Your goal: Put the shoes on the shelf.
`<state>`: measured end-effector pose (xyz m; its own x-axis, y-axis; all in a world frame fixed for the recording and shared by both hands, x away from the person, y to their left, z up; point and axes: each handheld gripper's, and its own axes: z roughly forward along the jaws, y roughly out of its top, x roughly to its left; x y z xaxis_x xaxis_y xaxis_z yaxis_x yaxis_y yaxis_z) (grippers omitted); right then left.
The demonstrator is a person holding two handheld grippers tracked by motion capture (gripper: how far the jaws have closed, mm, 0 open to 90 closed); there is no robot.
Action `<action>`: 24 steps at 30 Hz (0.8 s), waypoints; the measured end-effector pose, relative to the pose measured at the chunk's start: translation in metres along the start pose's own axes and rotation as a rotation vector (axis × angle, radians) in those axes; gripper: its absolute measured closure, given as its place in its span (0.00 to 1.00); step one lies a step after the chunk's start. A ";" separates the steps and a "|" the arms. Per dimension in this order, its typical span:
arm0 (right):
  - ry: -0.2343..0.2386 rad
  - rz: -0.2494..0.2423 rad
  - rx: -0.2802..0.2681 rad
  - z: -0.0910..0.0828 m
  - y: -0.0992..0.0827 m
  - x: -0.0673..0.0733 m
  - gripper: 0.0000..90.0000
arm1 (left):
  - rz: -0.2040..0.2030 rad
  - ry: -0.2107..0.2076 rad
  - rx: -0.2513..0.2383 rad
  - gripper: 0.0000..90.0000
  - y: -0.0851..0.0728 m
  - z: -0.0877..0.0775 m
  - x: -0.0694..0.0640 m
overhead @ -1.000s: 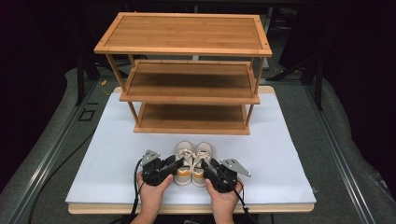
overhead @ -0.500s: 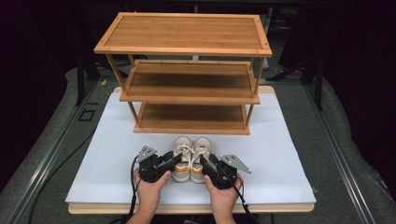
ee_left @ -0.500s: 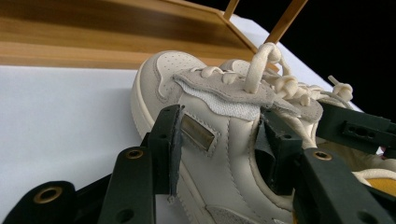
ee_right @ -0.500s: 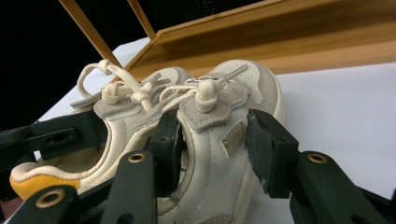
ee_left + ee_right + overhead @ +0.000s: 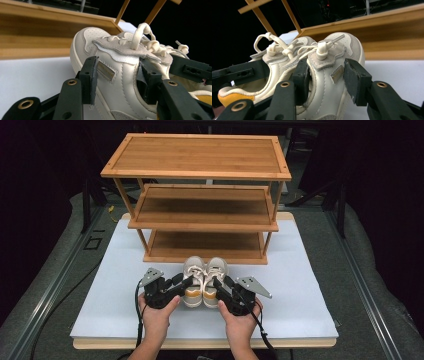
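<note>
A pair of cream sneakers with orange heel patches is held side by side in front of the wooden rack, toes toward it. My left gripper (image 5: 186, 281) is shut on the left shoe (image 5: 192, 270), one jaw outside its side wall and one inside the opening. My right gripper (image 5: 218, 282) is shut the same way on the right shoe (image 5: 216, 269). In the left gripper view my left gripper (image 5: 117, 62) clamps the left shoe (image 5: 120, 82) below its tongue. In the right gripper view my right gripper (image 5: 326, 66) pinches the right shoe (image 5: 332, 82), with the left shoe (image 5: 275, 65) beside it.
A three-tier wooden shoe rack (image 5: 200, 155) stands at the back of the white board (image 5: 305, 295), all its shelves bare. The lowest shelf (image 5: 205, 245) lies just beyond the shoes' toes. Grey floor and dark surroundings ring the board.
Both hands have risen together with the shoes gripped in them, and the pair sits a little closer to the rack in the picture. The jaws' spread looks the same.
</note>
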<state>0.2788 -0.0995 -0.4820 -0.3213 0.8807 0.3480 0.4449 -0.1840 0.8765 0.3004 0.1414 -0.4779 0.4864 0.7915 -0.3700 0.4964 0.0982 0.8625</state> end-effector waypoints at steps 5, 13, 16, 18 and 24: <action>0.003 0.006 -0.006 -0.002 0.010 0.003 0.63 | 0.001 -0.001 -0.009 0.61 0.012 -0.002 -0.003; 0.008 -0.010 -0.020 -0.005 0.027 0.008 0.63 | 0.005 -0.007 -0.025 0.61 0.029 -0.006 -0.008; 0.002 -0.013 -0.028 -0.007 0.034 0.010 0.63 | 0.008 -0.013 -0.033 0.61 0.035 -0.008 -0.010; 0.006 -0.019 -0.033 -0.009 0.039 0.011 0.63 | 0.013 -0.015 -0.039 0.61 0.039 -0.010 -0.011; 0.029 -0.016 -0.050 -0.011 0.048 0.015 0.63 | 0.018 -0.014 -0.060 0.61 0.050 -0.015 -0.014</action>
<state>0.2858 -0.1000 -0.4310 -0.3526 0.8708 0.3426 0.3976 -0.1920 0.8973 0.3073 0.1442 -0.4246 0.5051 0.7851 -0.3585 0.4437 0.1200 0.8881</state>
